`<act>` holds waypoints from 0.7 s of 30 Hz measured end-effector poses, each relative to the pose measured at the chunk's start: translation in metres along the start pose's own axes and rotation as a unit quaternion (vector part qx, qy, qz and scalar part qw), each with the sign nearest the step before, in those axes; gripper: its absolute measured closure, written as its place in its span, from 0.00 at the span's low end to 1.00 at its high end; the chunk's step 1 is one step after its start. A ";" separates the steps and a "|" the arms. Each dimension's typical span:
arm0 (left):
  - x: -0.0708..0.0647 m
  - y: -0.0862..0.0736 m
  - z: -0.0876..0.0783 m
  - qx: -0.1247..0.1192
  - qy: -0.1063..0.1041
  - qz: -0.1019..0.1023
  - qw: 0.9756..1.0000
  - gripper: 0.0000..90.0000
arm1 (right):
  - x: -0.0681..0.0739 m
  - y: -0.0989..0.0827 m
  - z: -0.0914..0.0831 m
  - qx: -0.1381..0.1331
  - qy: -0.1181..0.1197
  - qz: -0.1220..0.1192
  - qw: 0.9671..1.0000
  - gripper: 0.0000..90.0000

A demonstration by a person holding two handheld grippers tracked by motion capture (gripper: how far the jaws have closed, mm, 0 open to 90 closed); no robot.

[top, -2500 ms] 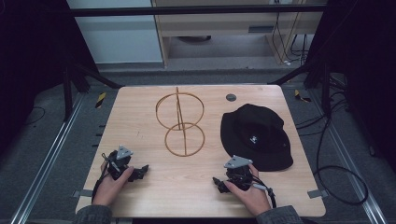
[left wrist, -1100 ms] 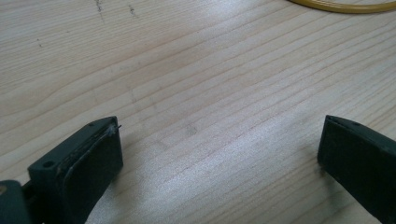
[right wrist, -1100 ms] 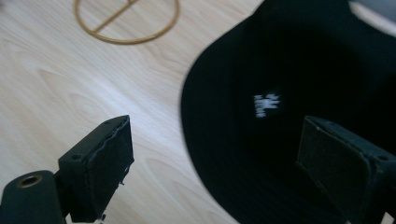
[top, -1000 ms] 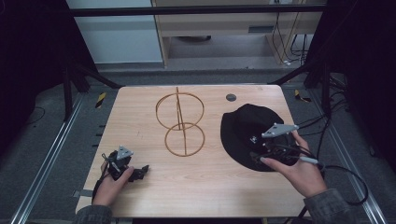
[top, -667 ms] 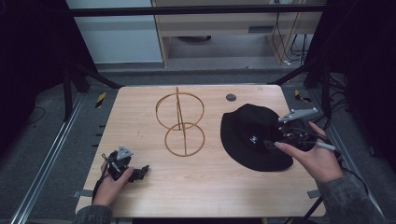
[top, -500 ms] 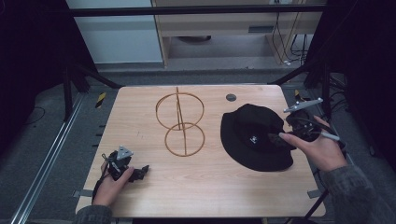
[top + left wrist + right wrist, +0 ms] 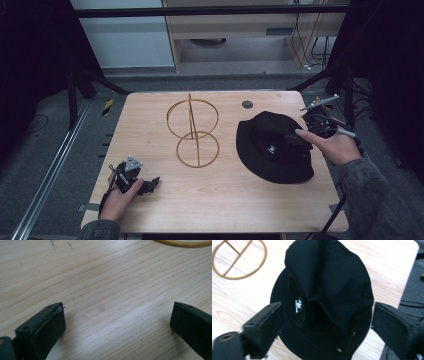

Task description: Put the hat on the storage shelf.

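- High view: a light wooden table (image 7: 215,200) carries a black bucket hat (image 7: 274,146) on its right half, the brim reaching close to the right edge. The hat lies crown up, its crown creased and partly sunken, with a small white label on the side facing the near edge.
- High view: a wire stand (image 7: 193,132) of thin golden rod, two hoops joined by a straight bar, sits at mid-table toward the far edge, well apart from the hat. A small dark disc (image 7: 247,104) is set into the tabletop near the far edge.
- High view: the right gripper (image 7: 314,123) is held by the right hand (image 7: 334,146) at the right edge, above the hat's brim; whether it touches the cloth cannot be told. The left gripper (image 7: 148,185) rests in the left hand (image 7: 119,197) near the near left corner.
- Left gripper view: the left gripper's two black jaws stand wide apart over bare wood grain, holding nothing. A curved piece of the golden stand (image 7: 182,243) crosses the top right corner.
- Right gripper view: the right gripper's jaws are spread wide, empty, with the hat (image 7: 324,290) between and beyond them. The soft crown shows a deep fold down its middle; the white label (image 7: 298,305), stitched rows around the brim and two small metal eyelets are visible. One hoop of the stand (image 7: 239,258) lies at the upper left.
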State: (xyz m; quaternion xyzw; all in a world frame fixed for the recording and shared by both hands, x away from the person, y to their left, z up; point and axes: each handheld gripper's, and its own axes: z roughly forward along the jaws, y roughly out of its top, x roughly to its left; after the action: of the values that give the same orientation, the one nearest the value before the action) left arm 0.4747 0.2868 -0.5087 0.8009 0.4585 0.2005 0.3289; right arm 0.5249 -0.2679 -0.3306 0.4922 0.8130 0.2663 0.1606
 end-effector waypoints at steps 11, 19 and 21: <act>0.000 0.000 0.000 0.000 0.000 0.000 1.000 0.00 | -0.003 0.005 0.020 0.017 -0.001 0.009 1.000 0.19; 0.000 0.000 0.000 0.000 0.000 0.000 1.000 0.00 | -0.008 -0.001 0.038 0.048 0.000 0.029 0.998 0.26; 0.000 0.000 0.000 0.000 0.000 0.000 1.000 0.00 | -0.009 -0.002 0.039 0.053 0.001 0.036 0.998 0.31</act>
State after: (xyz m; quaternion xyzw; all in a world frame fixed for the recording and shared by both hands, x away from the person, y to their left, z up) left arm 0.4747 0.2868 -0.5087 0.8009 0.4585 0.2003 0.3290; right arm 0.5479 -0.2661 -0.3631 0.5292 0.8077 0.2286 0.1238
